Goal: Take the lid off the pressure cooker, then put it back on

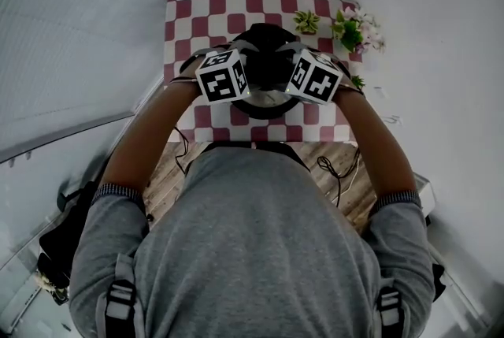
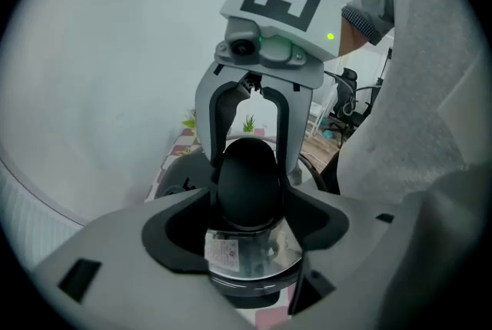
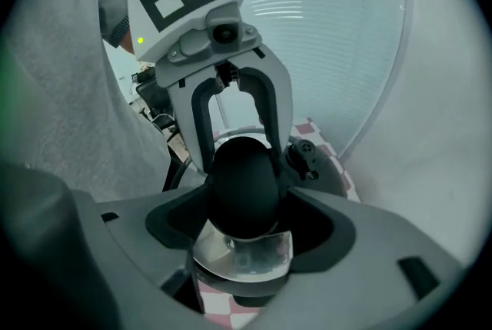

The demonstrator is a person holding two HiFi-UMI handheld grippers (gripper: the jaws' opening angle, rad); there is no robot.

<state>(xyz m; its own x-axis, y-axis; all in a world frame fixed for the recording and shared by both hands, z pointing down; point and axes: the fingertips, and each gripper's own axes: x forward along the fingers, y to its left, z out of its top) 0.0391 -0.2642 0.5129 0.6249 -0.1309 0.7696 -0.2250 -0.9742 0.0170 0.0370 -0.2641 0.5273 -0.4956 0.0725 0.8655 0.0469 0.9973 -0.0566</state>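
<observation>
Left gripper (image 2: 247, 194) and right gripper (image 3: 244, 201), each clamped on a black handle (image 2: 246, 167) of the pressure cooker (image 1: 264, 108), which stands between them. Lid (image 1: 268, 53) apparently seated; removal done or pending cannot be told.

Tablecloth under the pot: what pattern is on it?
The tablecloth has dark red and white checks, like a chessboard. The head view shows it best.

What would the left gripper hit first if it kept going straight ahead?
The left gripper clasps the black handle, so that comes first. Beyond it, the right gripper faces it; the depth is unclear.
</observation>
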